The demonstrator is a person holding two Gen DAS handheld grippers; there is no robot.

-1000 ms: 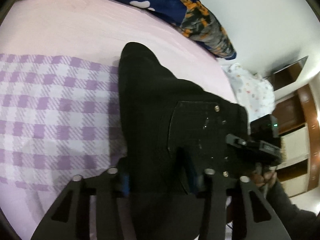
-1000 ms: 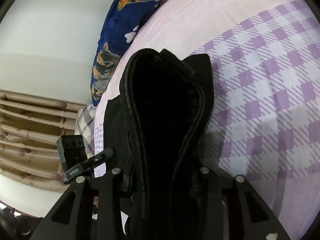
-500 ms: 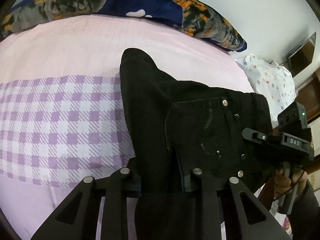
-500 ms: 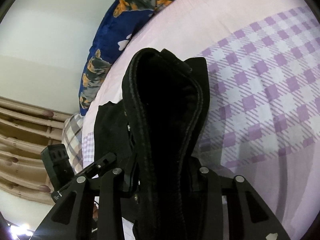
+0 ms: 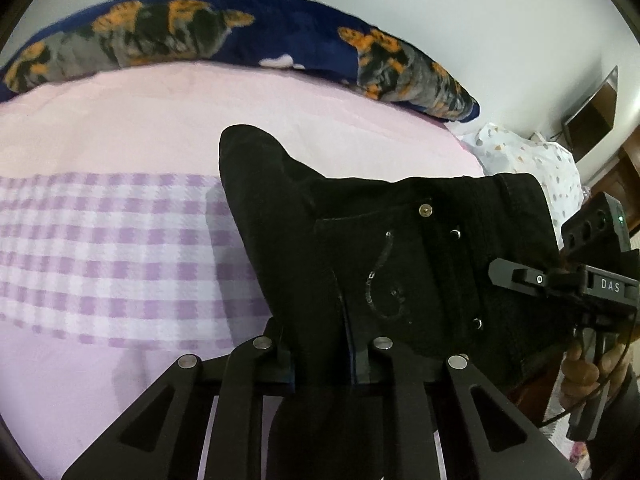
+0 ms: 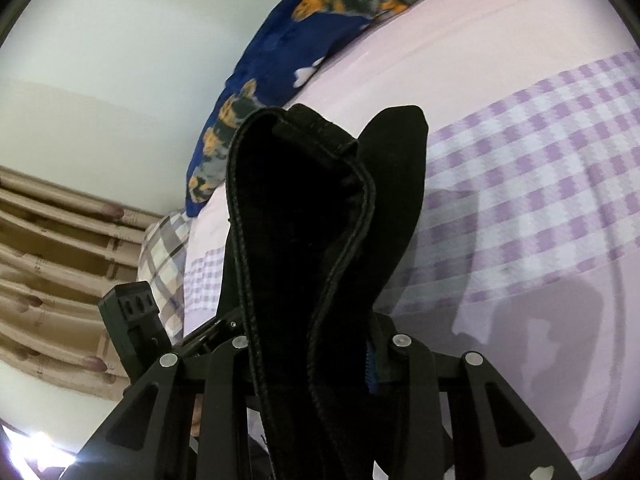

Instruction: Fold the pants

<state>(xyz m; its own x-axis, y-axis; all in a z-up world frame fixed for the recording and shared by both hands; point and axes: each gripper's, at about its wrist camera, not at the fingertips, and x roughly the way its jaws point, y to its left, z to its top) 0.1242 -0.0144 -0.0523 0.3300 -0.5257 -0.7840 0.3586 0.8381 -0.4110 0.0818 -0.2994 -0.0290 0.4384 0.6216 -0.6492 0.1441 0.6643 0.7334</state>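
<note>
Both hand-held grippers — left [image 5: 320, 356], jaws just closing, and right [image 6: 316, 344] — seemingly clamp black denim pants [image 5: 400, 248] above the pink-and-purple checked bed [image 5: 120, 248].

One pair of black denim pants [image 5: 400, 248] is showing, with four small metal rivets [image 5: 425, 210] counted on its pocket side. Two black two-finger grippers are appearing, the left gripper [image 5: 320, 356] and the right gripper [image 6: 316, 344]. One pink bedsheet with a purple checked band [image 5: 120, 248], one dark blue cushion with orange patches [image 5: 280, 44] and one white dotted pillow [image 5: 532, 160] are lying around them.
</note>
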